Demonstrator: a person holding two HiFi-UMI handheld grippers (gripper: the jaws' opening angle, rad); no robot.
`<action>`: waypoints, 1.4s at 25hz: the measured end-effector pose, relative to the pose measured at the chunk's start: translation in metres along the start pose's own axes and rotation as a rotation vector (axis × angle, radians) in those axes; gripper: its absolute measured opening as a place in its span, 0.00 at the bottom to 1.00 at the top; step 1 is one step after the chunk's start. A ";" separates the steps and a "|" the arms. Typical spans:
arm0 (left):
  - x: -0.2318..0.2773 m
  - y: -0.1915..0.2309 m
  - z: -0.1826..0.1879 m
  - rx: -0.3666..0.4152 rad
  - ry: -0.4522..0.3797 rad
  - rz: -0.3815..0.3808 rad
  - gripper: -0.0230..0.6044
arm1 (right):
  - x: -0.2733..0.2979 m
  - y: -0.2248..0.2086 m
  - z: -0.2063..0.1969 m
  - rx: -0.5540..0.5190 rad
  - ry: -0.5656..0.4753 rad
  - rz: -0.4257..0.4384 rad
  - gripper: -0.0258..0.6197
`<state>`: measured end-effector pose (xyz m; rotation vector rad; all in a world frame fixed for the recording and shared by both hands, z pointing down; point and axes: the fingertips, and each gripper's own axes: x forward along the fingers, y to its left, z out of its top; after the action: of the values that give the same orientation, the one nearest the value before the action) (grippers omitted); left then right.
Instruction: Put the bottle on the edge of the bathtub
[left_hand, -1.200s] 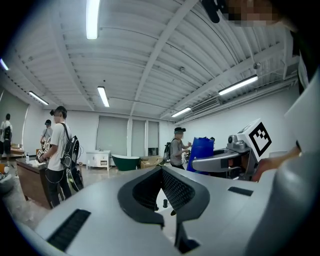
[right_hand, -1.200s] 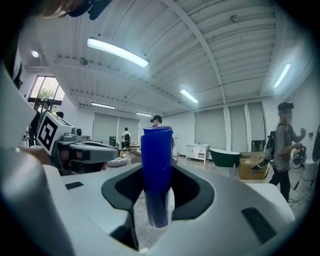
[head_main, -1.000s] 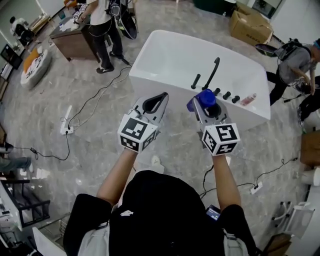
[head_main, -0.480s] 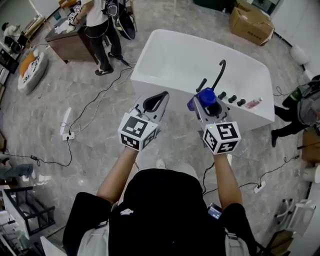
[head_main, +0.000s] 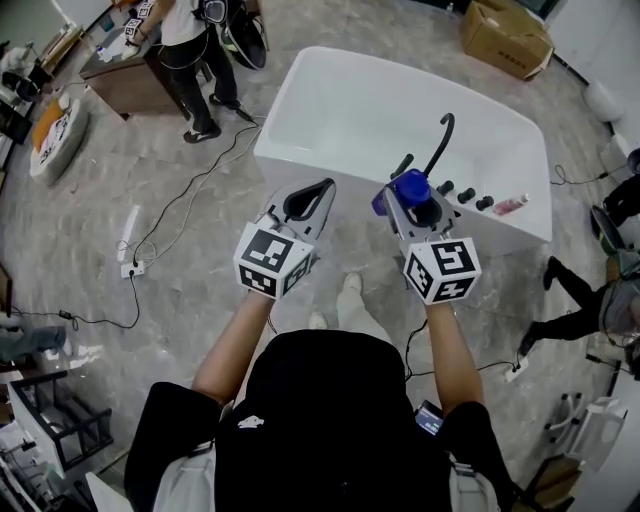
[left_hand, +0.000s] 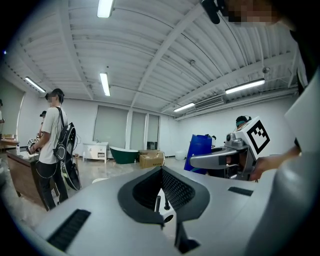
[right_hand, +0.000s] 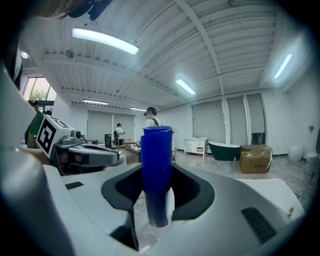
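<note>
Right gripper (head_main: 405, 200) is clamped on the tall blue plastic bottle (right_hand: 157, 170). It carries the bottle upright in the air on the near side of the white oval bathtub (head_main: 275, 150), and the bottle is not yet set down. Left gripper (head_main: 322, 190) has its tips together with nothing between them and is level with the other.

Advice for the placing: keep the bottle vertical and bring it over a bare flat stretch of the rim, away from the black curved spout (head_main: 440, 140) and the black knobs (head_main: 467, 197). Seat the base fully before easing the jaws off. The ledge looks narrow and the bottle tall, so a tilted release could tip it into the tub.

Count: two grippers, one blue bottle, one tub, one spout, one black lever (head_main: 403, 166), three round knobs, and one small pink tube (head_main: 510, 205) lying on the ledge.
</note>
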<state>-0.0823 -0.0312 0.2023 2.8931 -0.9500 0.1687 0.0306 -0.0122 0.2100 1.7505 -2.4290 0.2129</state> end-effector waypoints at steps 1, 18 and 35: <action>0.007 0.002 -0.001 -0.001 0.004 0.002 0.06 | 0.005 -0.006 -0.002 0.003 0.004 0.003 0.29; 0.136 0.045 -0.046 -0.071 0.094 0.036 0.06 | 0.101 -0.106 -0.050 0.044 0.103 0.079 0.29; 0.224 0.074 -0.140 -0.180 0.245 0.051 0.06 | 0.178 -0.162 -0.138 0.112 0.240 0.149 0.29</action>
<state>0.0420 -0.2046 0.3743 2.6119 -0.9413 0.4090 0.1326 -0.2008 0.3857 1.4853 -2.4114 0.5521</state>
